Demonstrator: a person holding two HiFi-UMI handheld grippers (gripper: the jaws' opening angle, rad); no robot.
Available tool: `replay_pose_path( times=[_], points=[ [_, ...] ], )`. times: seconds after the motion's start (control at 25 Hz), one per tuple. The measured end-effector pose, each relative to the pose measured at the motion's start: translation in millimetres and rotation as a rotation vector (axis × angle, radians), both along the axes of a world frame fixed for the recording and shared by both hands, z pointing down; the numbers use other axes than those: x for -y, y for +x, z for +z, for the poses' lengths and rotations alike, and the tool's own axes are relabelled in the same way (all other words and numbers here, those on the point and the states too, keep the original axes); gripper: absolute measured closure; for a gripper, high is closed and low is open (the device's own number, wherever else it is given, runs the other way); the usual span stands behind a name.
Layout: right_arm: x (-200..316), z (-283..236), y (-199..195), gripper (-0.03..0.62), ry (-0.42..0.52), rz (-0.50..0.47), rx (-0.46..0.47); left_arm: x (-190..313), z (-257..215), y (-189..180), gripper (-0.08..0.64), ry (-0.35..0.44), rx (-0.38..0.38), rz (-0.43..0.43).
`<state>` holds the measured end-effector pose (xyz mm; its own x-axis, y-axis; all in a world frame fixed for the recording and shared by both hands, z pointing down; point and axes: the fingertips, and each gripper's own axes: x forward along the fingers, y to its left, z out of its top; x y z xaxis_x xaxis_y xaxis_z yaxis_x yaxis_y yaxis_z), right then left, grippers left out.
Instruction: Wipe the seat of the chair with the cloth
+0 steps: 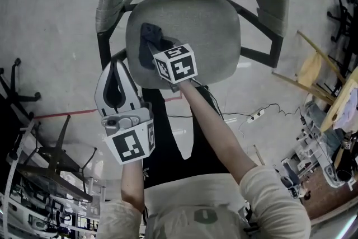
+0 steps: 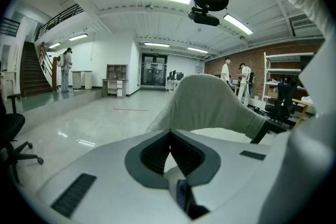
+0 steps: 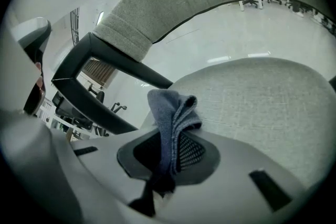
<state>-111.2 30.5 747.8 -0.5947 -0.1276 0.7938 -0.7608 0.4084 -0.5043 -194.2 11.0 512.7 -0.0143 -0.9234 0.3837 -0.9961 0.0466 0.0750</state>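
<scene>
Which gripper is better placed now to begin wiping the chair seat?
Right. The right gripper holds the cloth over the seat; the left gripper is shut, with no cloth.

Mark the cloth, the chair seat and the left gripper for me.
cloth (image 3: 172,110): right gripper view, bunched upper fold.
chair seat (image 3: 262,107): right gripper view, bare grey fabric.
left gripper (image 1: 116,64): head view, where its fingers meet.
</scene>
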Motion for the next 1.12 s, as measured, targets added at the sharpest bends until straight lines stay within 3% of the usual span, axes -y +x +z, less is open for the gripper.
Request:
replay_pose_path(
  times=[0.48,0.88,1.12],
  points=[
    [11,3,118,0.538,0.063,0.008,-0.146,12,1,65,0.549,0.001,-0.011,0.088],
    [18,2,226,0.538,0.086,0.09,-0.312,19,0,114,0.549,0.002,-0.004,0.152],
    [22,-1,271,0.538,0.107,0.119,-0.424,23,7,142,0.551,-0.002,-0.011,0.195]
  ],
)
